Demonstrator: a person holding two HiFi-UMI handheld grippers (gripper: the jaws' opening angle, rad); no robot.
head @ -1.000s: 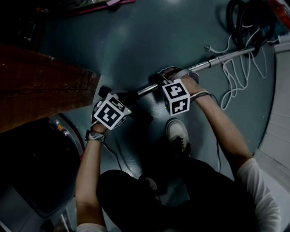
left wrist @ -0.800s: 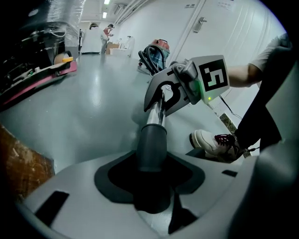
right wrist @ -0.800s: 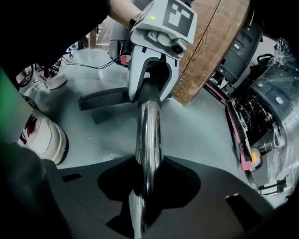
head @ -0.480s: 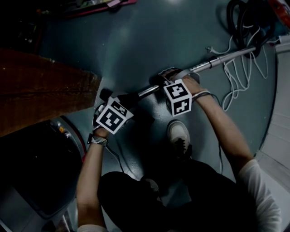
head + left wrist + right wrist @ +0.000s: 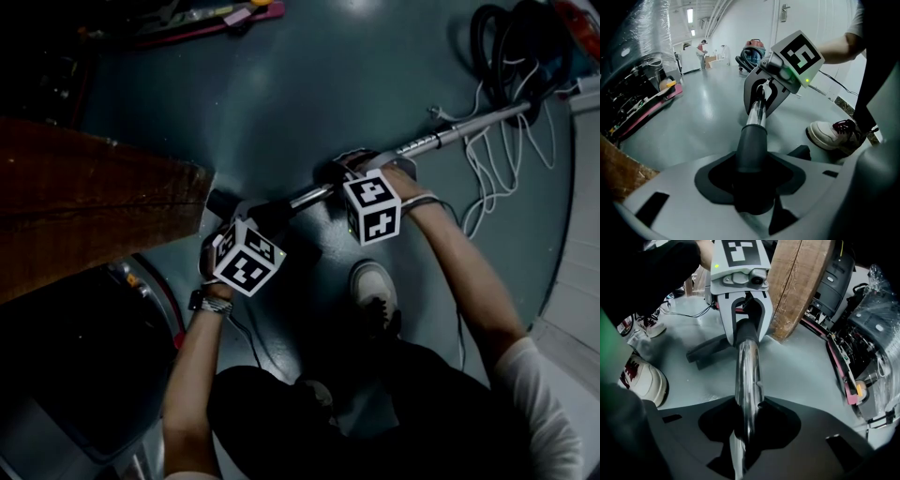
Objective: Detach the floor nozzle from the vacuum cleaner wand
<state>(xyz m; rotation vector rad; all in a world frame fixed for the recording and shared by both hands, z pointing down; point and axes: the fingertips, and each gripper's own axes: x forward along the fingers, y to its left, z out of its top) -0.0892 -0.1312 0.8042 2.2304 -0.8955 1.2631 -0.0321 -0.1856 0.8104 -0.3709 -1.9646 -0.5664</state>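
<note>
The chrome wand (image 5: 450, 129) lies slanted over the grey floor, and its dark grey neck (image 5: 751, 145) leads down to the black floor nozzle (image 5: 221, 201) beside the wooden slab. My left gripper (image 5: 251, 221) is shut on that dark neck. My right gripper (image 5: 349, 171) sits further up, its jaws closing on the chrome tube (image 5: 747, 376), which runs between them. In the right gripper view the left gripper (image 5: 746, 329) clasps the neck just ahead, with the nozzle (image 5: 708, 350) on the floor behind it. The left gripper view shows the right gripper (image 5: 761, 96) round the tube.
A thick wooden slab (image 5: 94, 187) stands at the left, a dark machine (image 5: 66, 366) below it. My white shoe (image 5: 375, 286) rests near the wand. Black hose coils (image 5: 511, 42) and a white cord (image 5: 487, 164) lie at the upper right.
My left gripper has tipped and shifted slightly toward me along the neck. The right gripper has stayed on the tube.
</note>
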